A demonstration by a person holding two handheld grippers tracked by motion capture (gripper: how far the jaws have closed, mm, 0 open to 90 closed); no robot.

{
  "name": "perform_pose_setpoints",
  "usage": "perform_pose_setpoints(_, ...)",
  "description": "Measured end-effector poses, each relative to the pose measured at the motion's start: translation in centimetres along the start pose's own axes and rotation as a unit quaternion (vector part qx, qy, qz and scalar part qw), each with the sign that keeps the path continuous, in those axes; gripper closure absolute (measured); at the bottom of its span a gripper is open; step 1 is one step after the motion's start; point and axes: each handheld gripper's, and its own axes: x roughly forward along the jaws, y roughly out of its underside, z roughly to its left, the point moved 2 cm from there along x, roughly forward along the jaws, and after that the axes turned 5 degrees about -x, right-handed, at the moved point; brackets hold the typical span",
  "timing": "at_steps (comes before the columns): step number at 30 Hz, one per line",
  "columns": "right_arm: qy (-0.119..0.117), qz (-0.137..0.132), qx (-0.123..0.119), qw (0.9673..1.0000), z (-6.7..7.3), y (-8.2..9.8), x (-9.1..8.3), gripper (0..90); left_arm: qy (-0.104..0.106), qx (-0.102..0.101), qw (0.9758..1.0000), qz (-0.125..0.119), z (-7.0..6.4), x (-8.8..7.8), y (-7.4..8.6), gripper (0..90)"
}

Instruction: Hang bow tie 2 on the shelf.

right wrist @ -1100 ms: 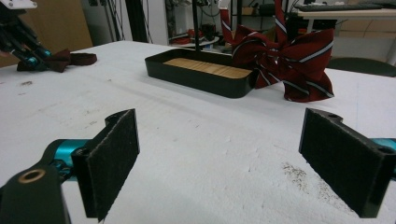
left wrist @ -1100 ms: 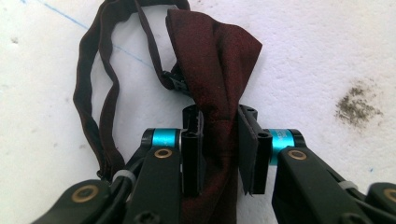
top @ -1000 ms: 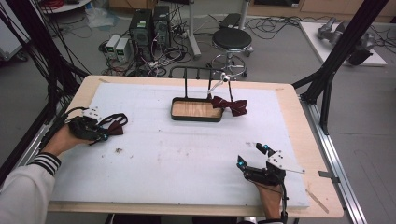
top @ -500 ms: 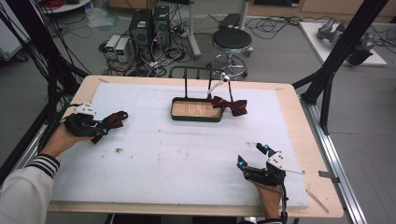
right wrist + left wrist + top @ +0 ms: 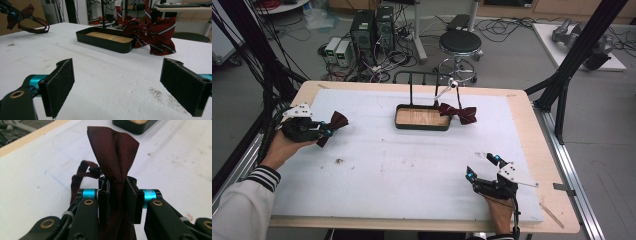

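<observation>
- The dark red bow tie [image 5: 113,157] sits pinched at its middle between the jaws of the left gripper [image 5: 117,192], one wing fanning out past the fingertips and the other running back under the gripper body.
- Its neck strap [image 5: 78,175] loops out to one side of the jaws, hanging loose with a small black clasp near the knot.
- From the high view the left gripper [image 5: 312,131] grasps the bow tie [image 5: 333,125] clear of the white mat [image 5: 402,170], near the table's left edge.
- As I judge it, the pickup is done; what is left is carrying the tie to the black tray [image 5: 422,118], which lies well ahead of that gripper, and hanging or setting it at the stand [image 5: 422,80].
- A second, striped bow tie [image 5: 150,31] already rests just beside the tray [image 5: 105,38], apparently hanging from the stand by a clip.
- The right gripper [image 5: 117,85] is released, its pads wide apart with nothing between them, low over the mat.
- Hard to make out: how the striped tie attaches to the stand, and whether the strap's clasp is fastened.
- The lower wing of the held tie is cut off at the frame's bottom edge.
</observation>
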Motion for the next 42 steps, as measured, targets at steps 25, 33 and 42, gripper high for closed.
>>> perform_pose_setpoints(25, 0.003, 0.0, 0.002, 1.0, -0.1, 0.0, 0.0, 11.3, 0.021, -0.012, 0.9943, -0.104, -3.8, 2.3, -4.3, 74.5)
perform_pose_setpoints(33, 0.006, 0.0, 0.001, 1.0, 0.0, 0.0, 0.0, 11.3, 0.024, -0.012, 0.9918, -0.125, -5.2, 3.3, -6.6, 74.4)
perform_pose_setpoints(42, 0.007, 0.0, 0.002, 1.0, 0.0, 0.0, 0.0, 11.3, 0.03, -0.01, 0.9898, -0.139, -6.5, 4.4, -8.4, 74.5)
